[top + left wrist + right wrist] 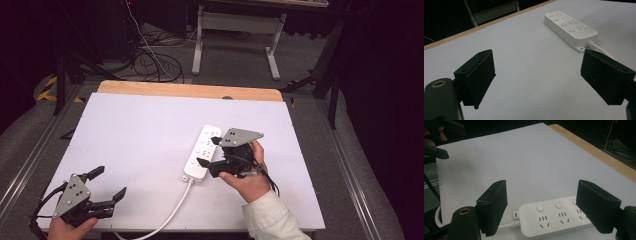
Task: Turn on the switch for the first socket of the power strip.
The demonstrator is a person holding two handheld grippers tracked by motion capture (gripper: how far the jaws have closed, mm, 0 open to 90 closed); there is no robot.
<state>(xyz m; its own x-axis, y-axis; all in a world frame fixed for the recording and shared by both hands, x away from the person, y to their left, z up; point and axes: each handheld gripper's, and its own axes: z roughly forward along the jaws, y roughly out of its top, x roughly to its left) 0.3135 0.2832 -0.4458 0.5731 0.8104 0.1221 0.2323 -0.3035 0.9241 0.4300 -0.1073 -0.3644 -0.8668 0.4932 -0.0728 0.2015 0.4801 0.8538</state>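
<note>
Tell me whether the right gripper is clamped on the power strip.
No, the right gripper has its jaws apart above the power strip, pads clear of it.

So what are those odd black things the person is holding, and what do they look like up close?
Handheld grippers. The left gripper and the right gripper each have a black body with two blocky black jaws, topped by a grey three-cornered plate dotted with small holes. A black cable trails from the right one. The right arm wears a pale cream sleeve.

readable text: none | power strip (554, 220): markings too small to read
</note>
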